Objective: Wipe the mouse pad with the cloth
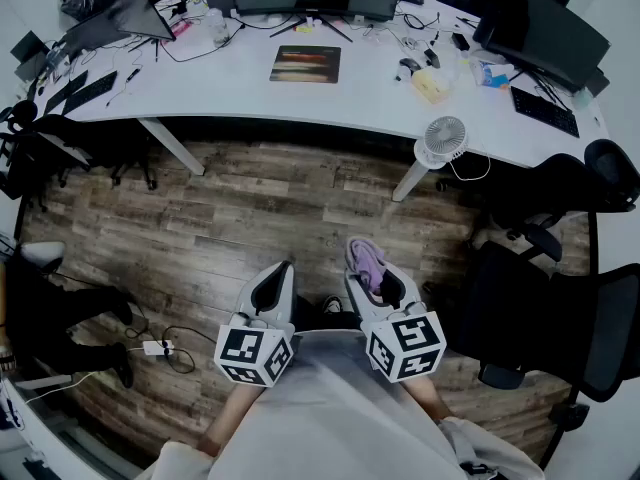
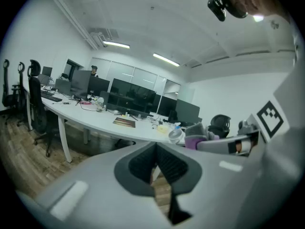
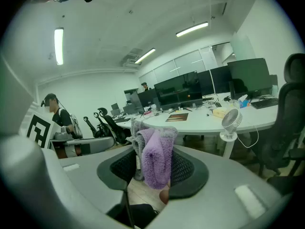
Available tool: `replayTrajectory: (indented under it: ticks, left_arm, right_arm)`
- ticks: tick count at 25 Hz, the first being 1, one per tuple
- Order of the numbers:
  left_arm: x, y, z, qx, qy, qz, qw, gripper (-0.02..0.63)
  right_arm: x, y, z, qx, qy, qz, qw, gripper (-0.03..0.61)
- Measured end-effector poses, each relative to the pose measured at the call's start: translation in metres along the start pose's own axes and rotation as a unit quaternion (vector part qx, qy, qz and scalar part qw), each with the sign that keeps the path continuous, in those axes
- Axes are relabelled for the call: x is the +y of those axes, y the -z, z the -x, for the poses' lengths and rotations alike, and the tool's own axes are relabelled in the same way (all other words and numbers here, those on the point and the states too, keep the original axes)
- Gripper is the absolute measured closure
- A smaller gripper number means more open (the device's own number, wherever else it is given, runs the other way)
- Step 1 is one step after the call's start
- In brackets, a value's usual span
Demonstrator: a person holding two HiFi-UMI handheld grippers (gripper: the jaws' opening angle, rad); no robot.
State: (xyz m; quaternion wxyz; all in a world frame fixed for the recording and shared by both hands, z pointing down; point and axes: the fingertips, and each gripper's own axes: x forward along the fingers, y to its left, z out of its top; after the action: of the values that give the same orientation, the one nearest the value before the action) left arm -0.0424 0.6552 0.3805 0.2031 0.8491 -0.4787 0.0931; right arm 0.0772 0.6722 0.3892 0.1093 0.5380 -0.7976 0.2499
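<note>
- Approach step, by the look of it: the right gripper (image 1: 376,278), its fingers pinching the purple-grey cloth (image 3: 156,152), is well short of the table (image 1: 380,103).
- The left gripper (image 2: 155,152) is beside it, fingers pressed together on nothing.
- The mouse pad (image 1: 305,64) lies mid-table; the next move likely calls for stepping up and laying the cloth flat on it.
- No writing is legible.

Tongs held short of the worktop (image 1: 360,96).
The mouse pad (image 1: 305,64) lies mid-worktop; fan (image 1: 443,141) at its near edge, rightward; cloth (image 1: 365,258) between the right tongs (image 1: 372,274), left tongs (image 1: 277,274) beside.
</note>
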Motion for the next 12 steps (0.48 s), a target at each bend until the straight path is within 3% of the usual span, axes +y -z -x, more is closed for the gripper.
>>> replayTrajectory:
  ticks: [8, 12]
  left_arm:
    - [0.006, 0.005, -0.015, 0.015, -0.005, -0.003, 0.9999, 0.614]
    - [0.015, 0.01, -0.017, 0.024, -0.016, 0.002, 0.9996, 0.614]
  right_arm:
    - [-0.014, 0.004, -0.014, 0.005, -0.001, -0.016, 1.0, 0.405]
    - [-0.013, 0.005, -0.023, 0.004, -0.022, -0.043, 0.999, 0.403]
